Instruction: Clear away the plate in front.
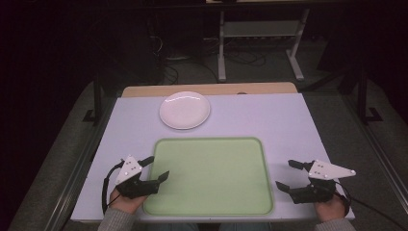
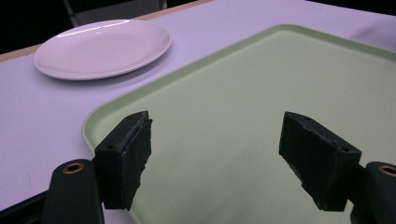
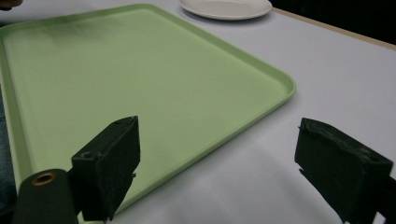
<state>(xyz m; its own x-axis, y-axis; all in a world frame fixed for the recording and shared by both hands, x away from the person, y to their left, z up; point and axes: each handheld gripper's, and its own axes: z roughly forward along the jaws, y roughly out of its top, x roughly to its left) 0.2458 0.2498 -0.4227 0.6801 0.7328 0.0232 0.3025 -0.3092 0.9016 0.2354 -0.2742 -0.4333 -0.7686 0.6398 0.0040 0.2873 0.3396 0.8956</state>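
Note:
A pale green tray [image 1: 210, 144] lies empty in the middle of the white table, near the front edge. Behind it sits an empty white plate [image 1: 184, 109]. My left gripper [image 1: 156, 167] hovers over the tray's left rim, open, with nothing between its jaws. My right gripper [image 1: 287, 174] is just off the tray's right rim, also open and empty. In the left gripper view the tray [image 2: 243, 93] spreads beyond the jaws and the plate [image 2: 102, 46] lies at the upper left. In the right gripper view the tray [image 3: 116, 79] stretches left and the plate [image 3: 226, 8] sits at the top.
The white table top [image 1: 269, 115] has a wooden strip [image 1: 207, 89] along its far edge. Beyond it stand a metal desk frame [image 1: 260, 43] and cables on the dark floor. Bare table surface lies left and right of the tray.

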